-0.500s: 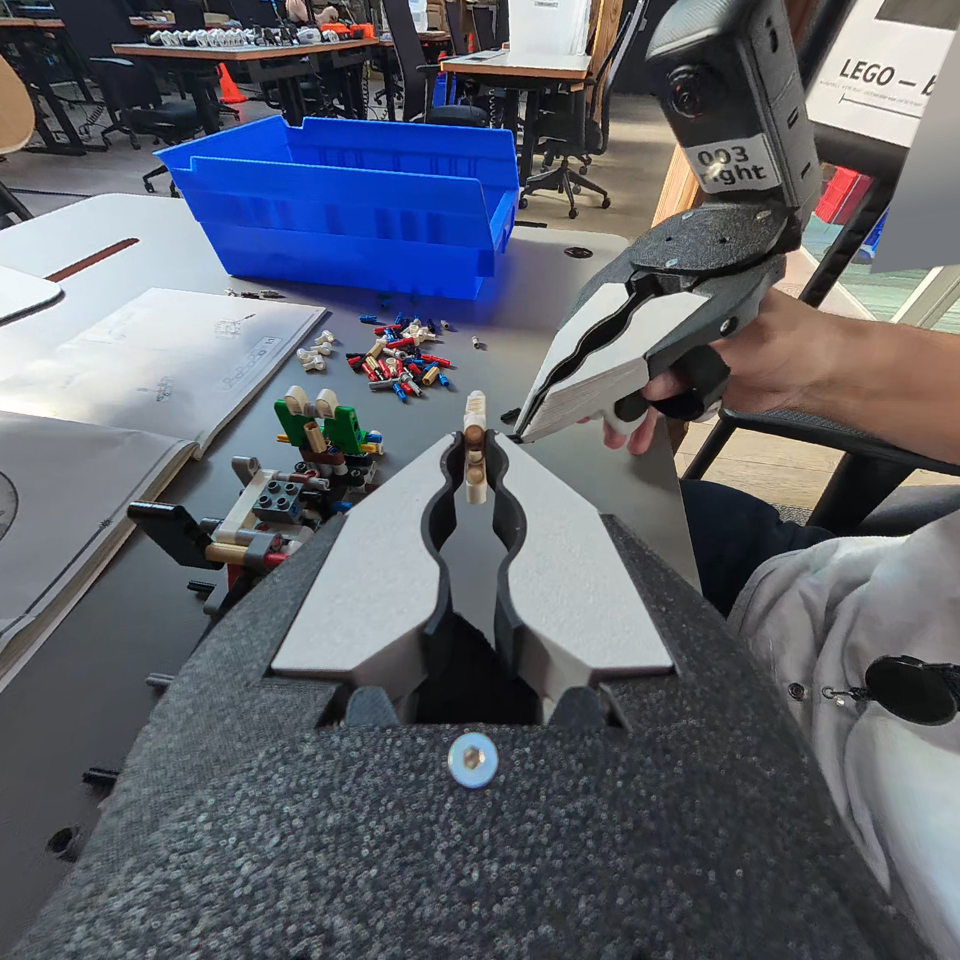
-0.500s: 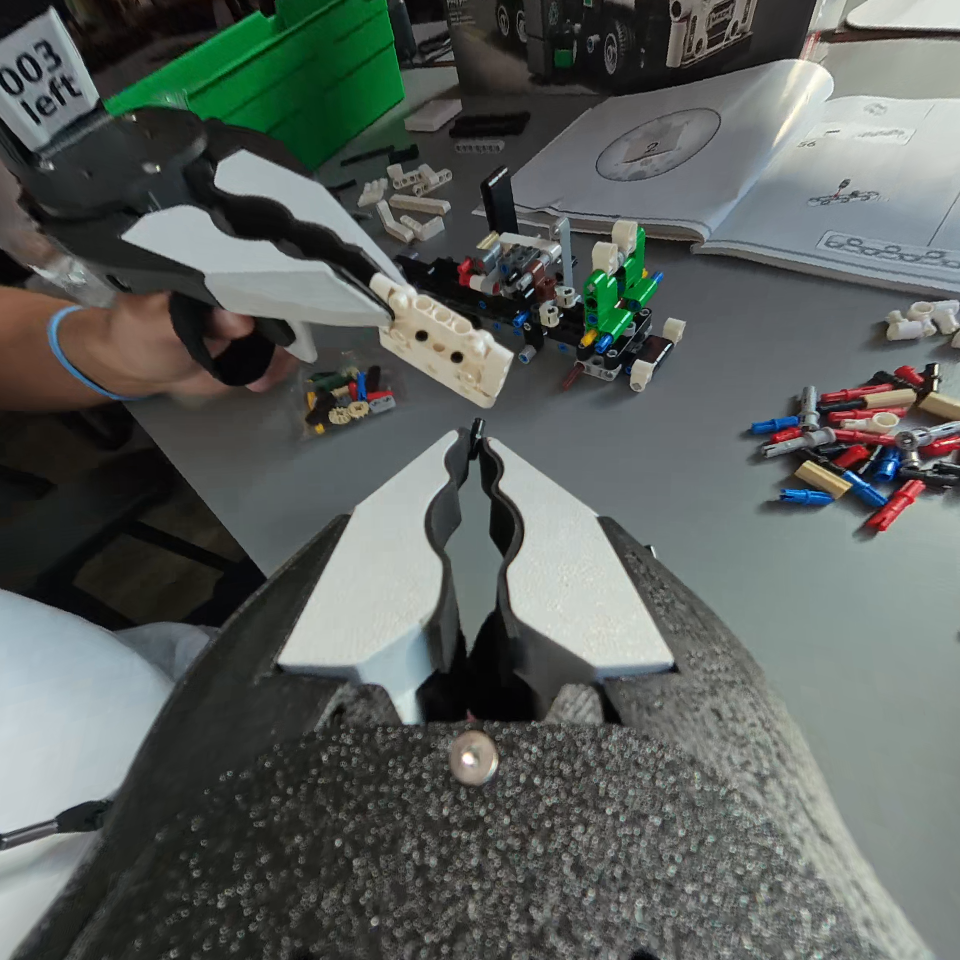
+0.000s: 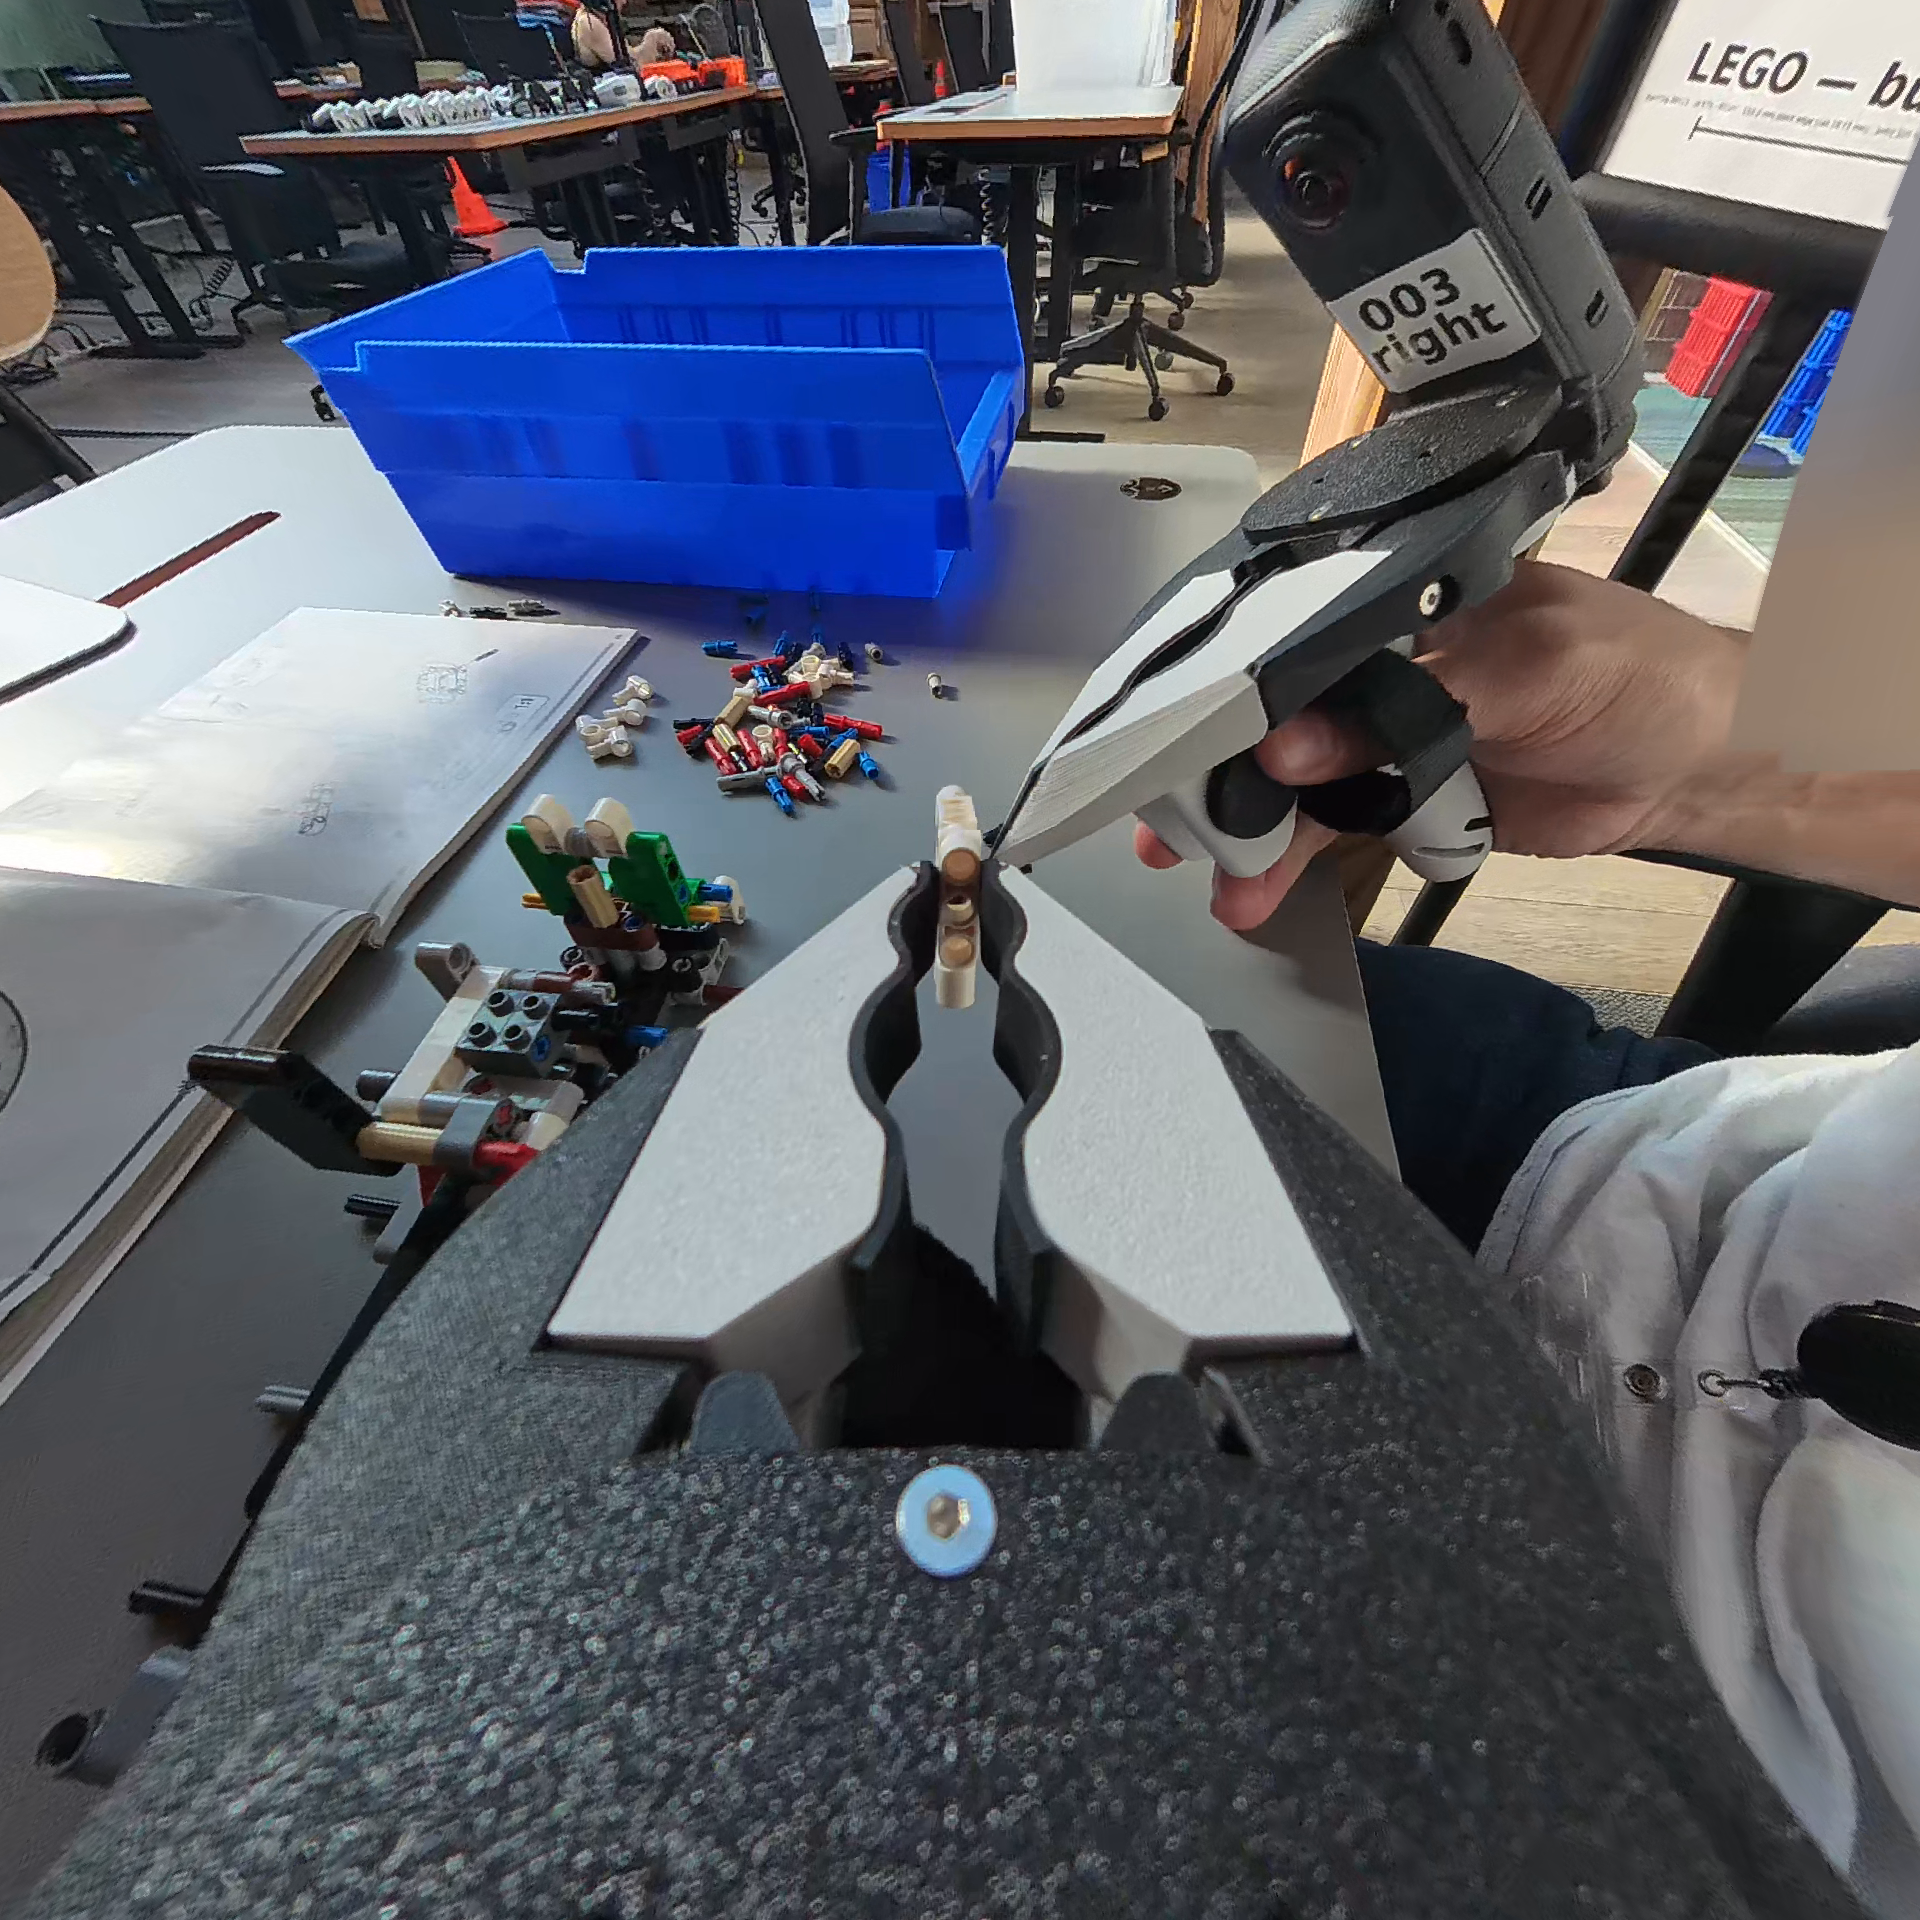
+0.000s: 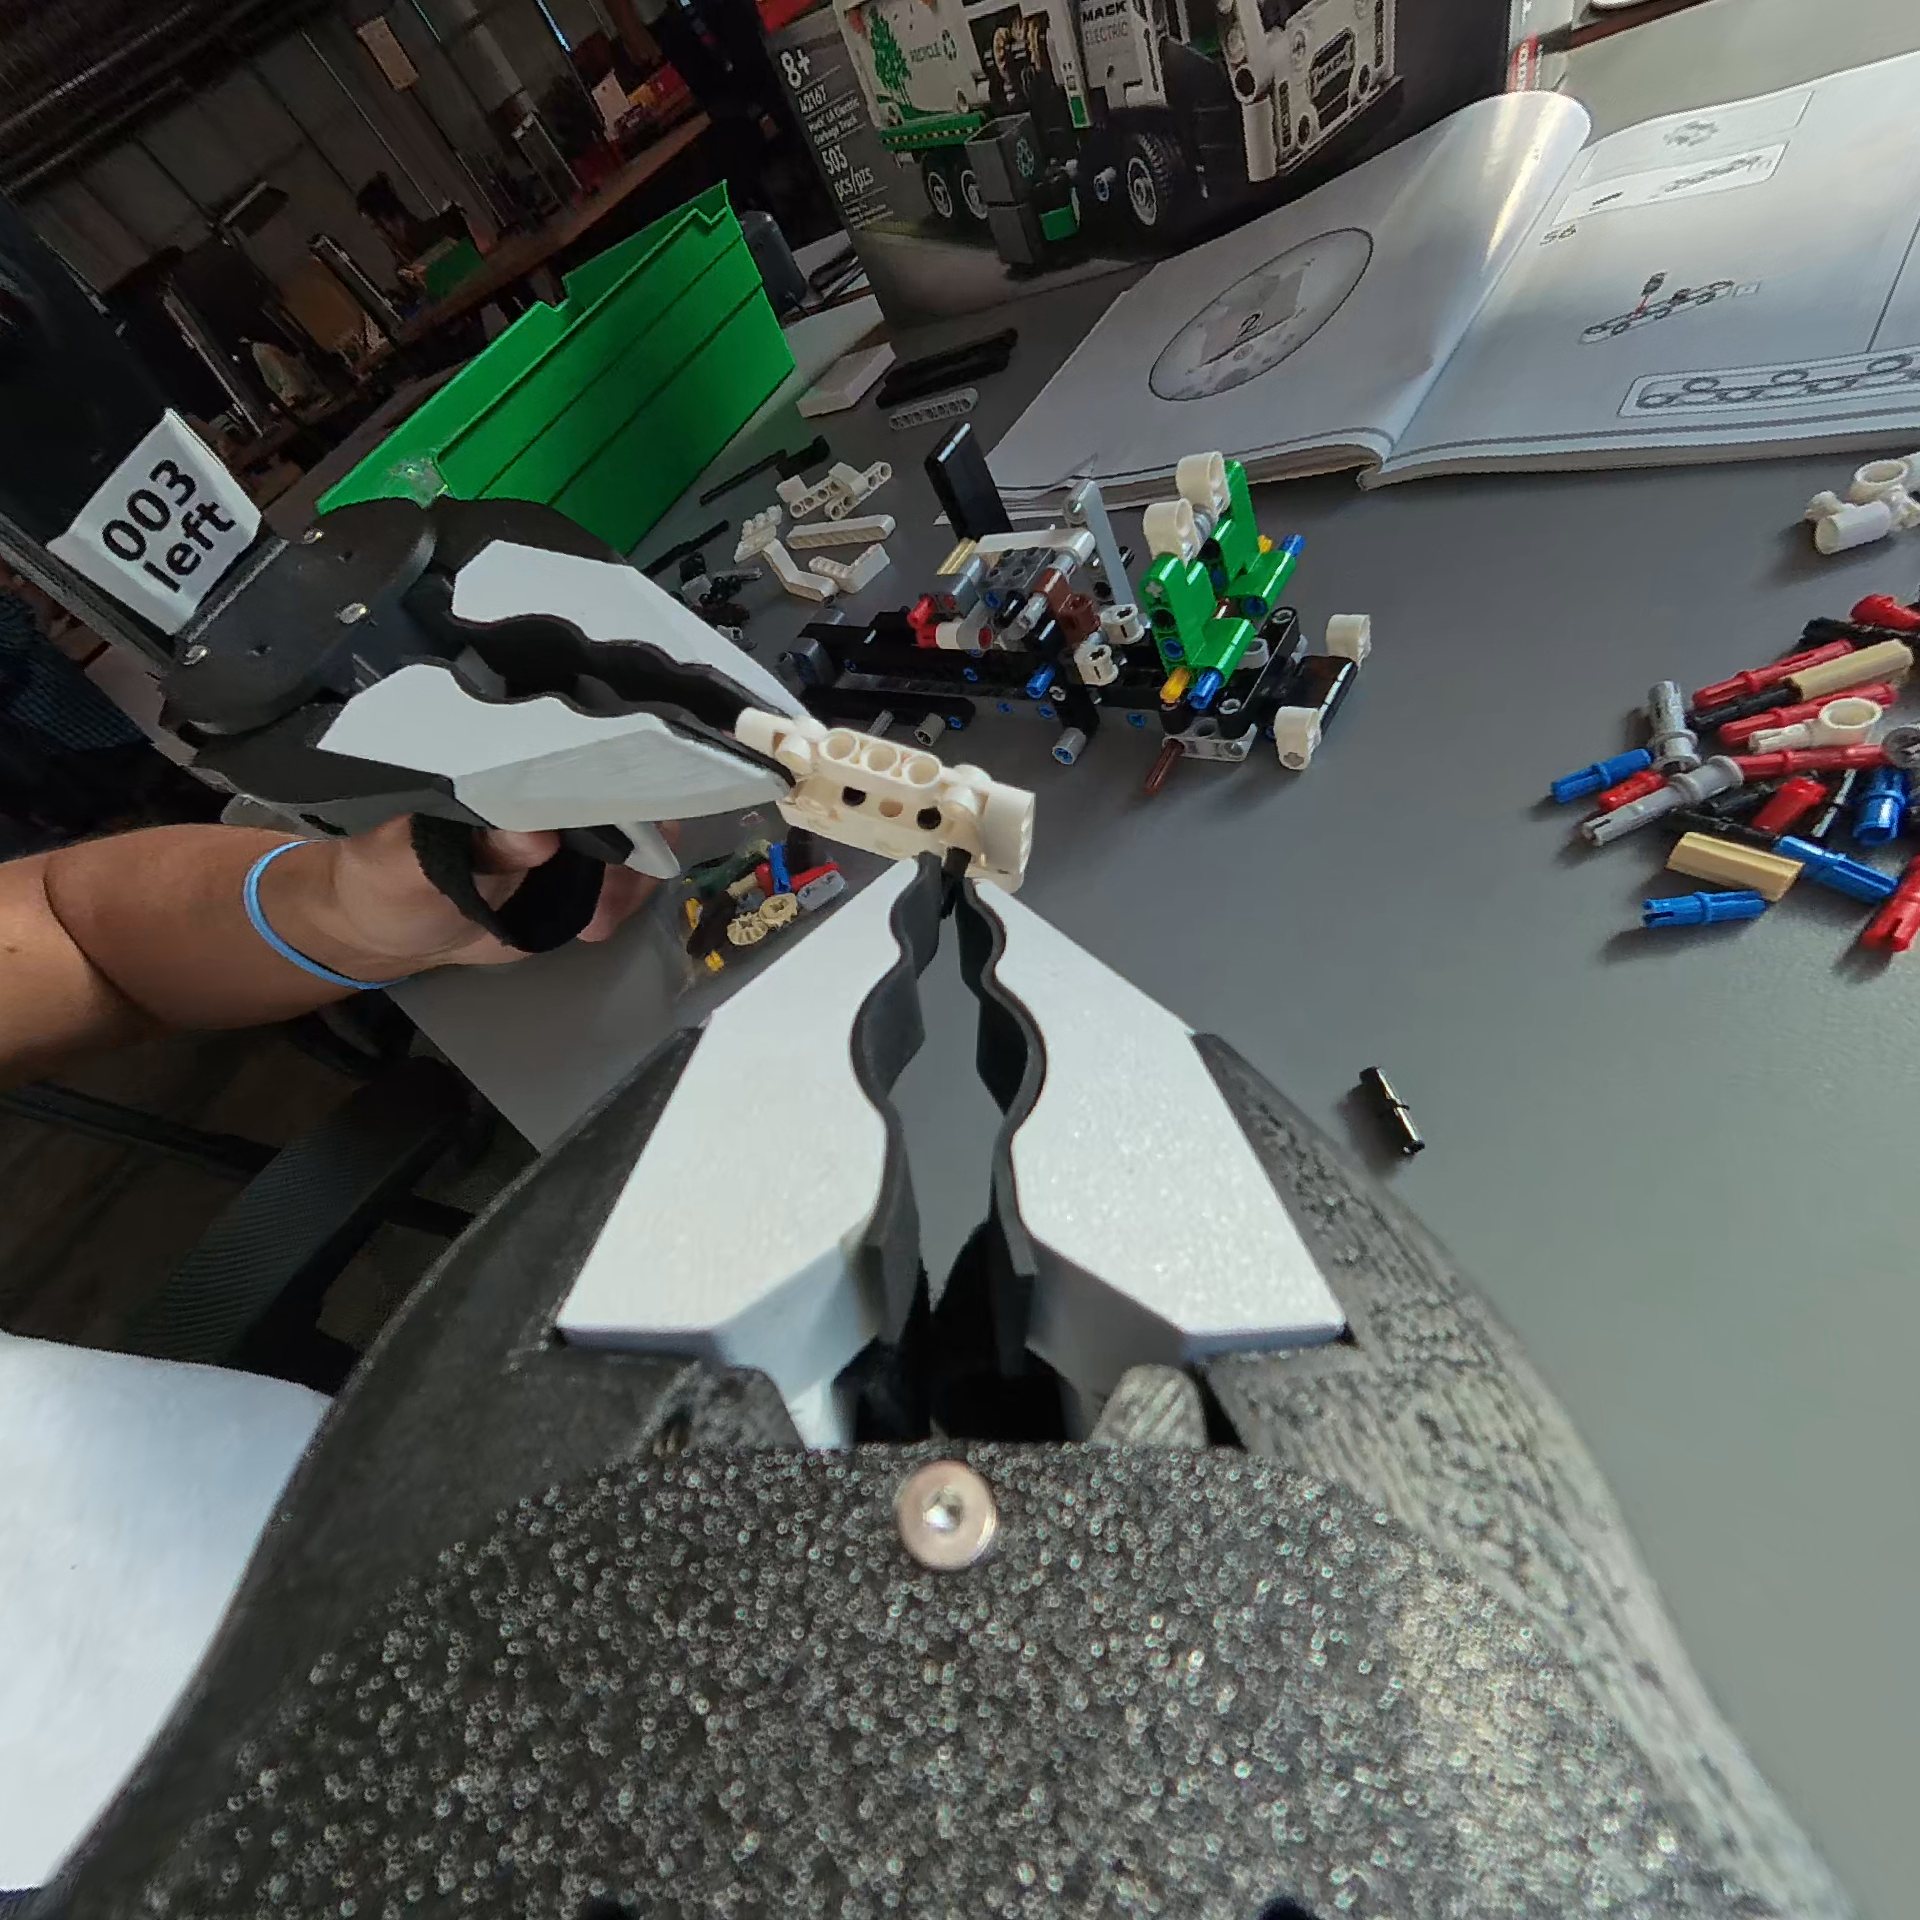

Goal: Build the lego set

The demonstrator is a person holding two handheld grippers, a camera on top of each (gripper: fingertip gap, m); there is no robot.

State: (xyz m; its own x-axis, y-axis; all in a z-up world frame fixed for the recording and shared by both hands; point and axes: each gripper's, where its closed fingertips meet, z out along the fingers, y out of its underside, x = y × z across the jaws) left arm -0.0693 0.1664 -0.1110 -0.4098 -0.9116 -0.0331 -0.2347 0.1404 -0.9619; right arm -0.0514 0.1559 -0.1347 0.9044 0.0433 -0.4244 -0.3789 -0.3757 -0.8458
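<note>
The grey table (image 4: pixel 1558 1195) carries an open instruction booklet (image 4: pixel 1558 312), a blue bin (image 3: pixel 675 436) and a green bin (image 4: pixel 623 384). A half-built brick model (image 4: pixel 1091 644) stands mid-table beside loose pins (image 4: pixel 1766 748). Above the near edge, the left gripper (image 3: pixel 954 883) clamps a cream holed brick (image 4: pixel 894 790). The right gripper (image 4: pixel 943 883), clenched on a small black pin (image 4: pixel 951 868), touches that brick's underside.

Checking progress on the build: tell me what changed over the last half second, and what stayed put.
The right gripper, shut on a small black pin, closed the gap to the white holed brick; its tips now reach the brick's underside. The left gripper stays shut on that brick. The partly built model and loose pins lie unmoved.
</note>
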